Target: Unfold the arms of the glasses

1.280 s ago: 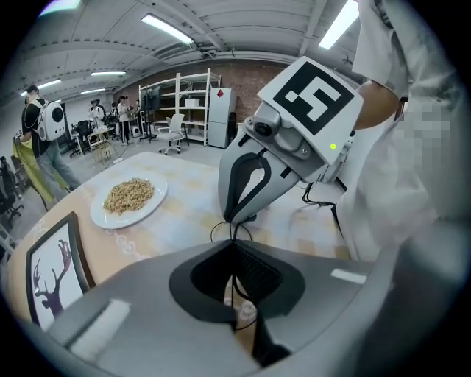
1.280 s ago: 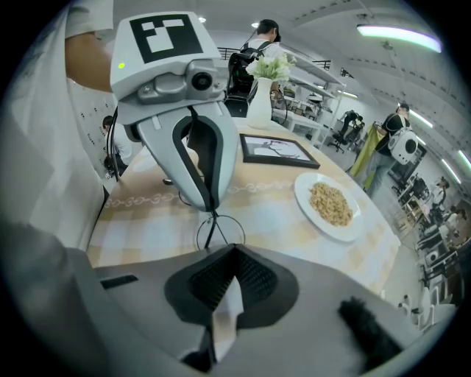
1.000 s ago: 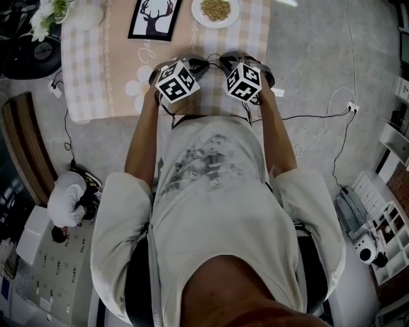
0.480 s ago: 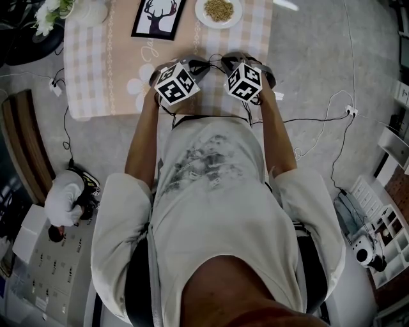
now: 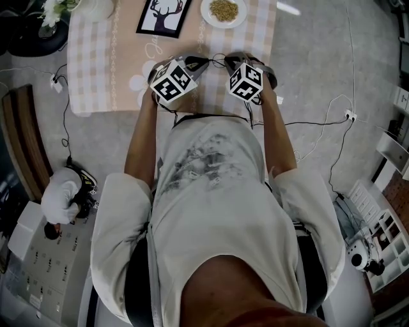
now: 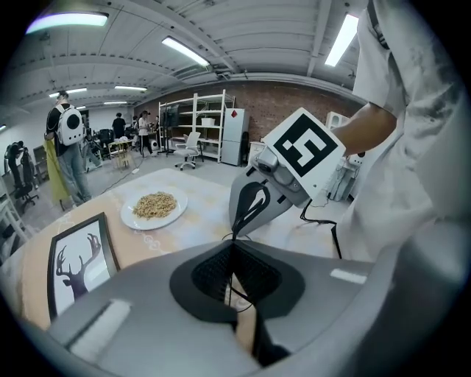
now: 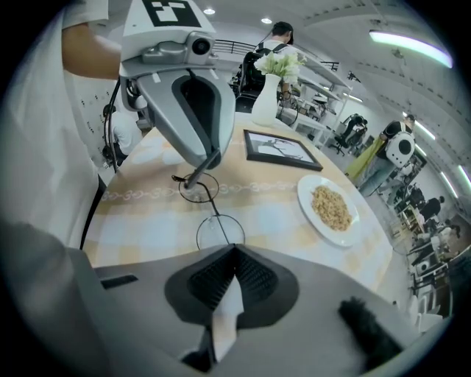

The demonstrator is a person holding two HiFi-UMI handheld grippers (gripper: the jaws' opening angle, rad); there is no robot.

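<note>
**Spotter:** What's over on your left?

**Me:** A vase of flowers [image 7: 266, 99] at the far corner of the checked table [image 5: 96, 70], and the deer picture [image 5: 163, 14] beside it. Then comes my left gripper [image 7: 194, 175]. Its jaws are clamped tight on the thin wire frame of the glasses [image 7: 218, 234].

**Spotter:** And where are the glasses?

**Me:** Strung between my two grippers, over the near part of the cloth, with the round lenses side by side. I can't tell whether they touch the cloth.

**Spotter:** Right side?

**Me:** My right gripper [image 6: 236, 234] is pinched fully closed on the wire by the nearer lens. Past it, a plate of grain [image 5: 223, 11] sits at the table's far edge.
</note>
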